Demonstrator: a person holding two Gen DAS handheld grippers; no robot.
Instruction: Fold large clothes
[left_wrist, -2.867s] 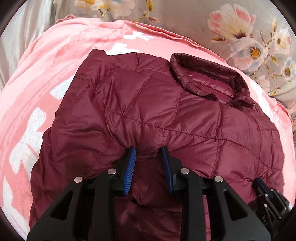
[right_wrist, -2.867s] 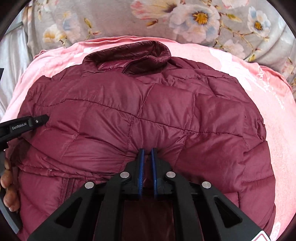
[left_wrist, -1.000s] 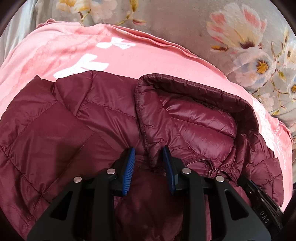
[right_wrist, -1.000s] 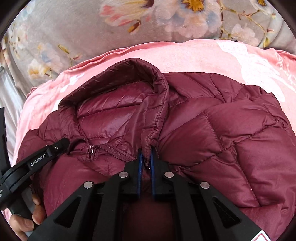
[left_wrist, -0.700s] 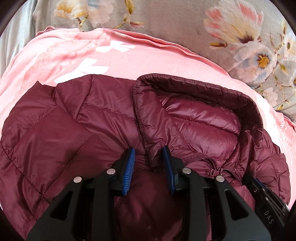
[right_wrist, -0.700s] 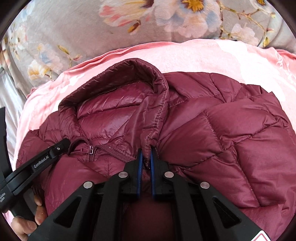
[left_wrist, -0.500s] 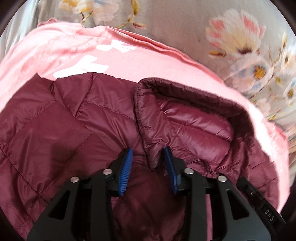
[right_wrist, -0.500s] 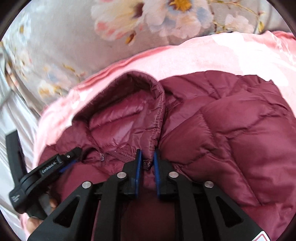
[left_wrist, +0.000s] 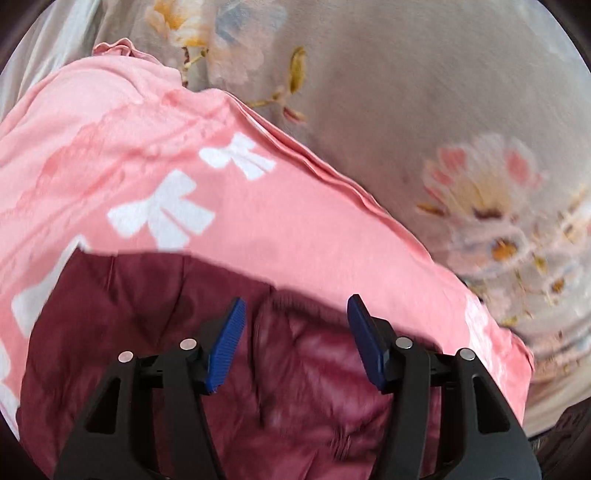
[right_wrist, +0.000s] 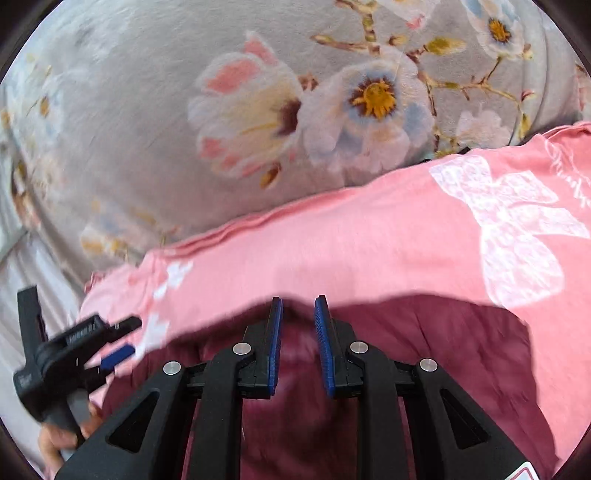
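A maroon quilted puffer jacket (left_wrist: 122, 317) lies folded on a pink cloth; it also shows in the right wrist view (right_wrist: 424, 354). My left gripper (left_wrist: 293, 339) is open above the jacket's collar area, holding nothing. My right gripper (right_wrist: 298, 343) is open with a narrower gap, also above the jacket and empty. The left gripper tool (right_wrist: 74, 354) shows at the lower left of the right wrist view, held by a hand. Both views are blurred by motion.
The pink cloth with white bow prints (left_wrist: 258, 206) spreads under the jacket and also shows in the right wrist view (right_wrist: 369, 251). A grey floral blanket (right_wrist: 258, 110) lies beyond it.
Both grippers have opened and let go of the jacket, then lifted and tilted up. The jacket now sits lower in both views.
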